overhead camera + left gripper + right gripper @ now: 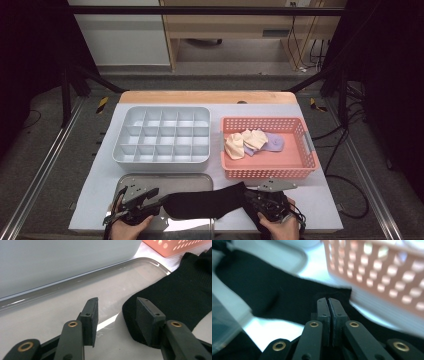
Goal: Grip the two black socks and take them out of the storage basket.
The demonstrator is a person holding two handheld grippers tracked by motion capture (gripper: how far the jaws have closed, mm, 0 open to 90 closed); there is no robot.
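On the metal tray lies the black sock, its cuff apparently pinched by the closed right tongs; the parted left tongs should straddle the toe squarely before clamping.

Matt black knitted cloth, ribbed at the cuff: sock. Glossy, smooth metal, mirroring light: tray. Smooth grey plastic, faint sheen: compartment box. Perforated salmon plastic: basket. Soft pale cloth: small socks. Matt white covering over a wooden-edged worktop. Matt black jaws, brass-coloured rivets.
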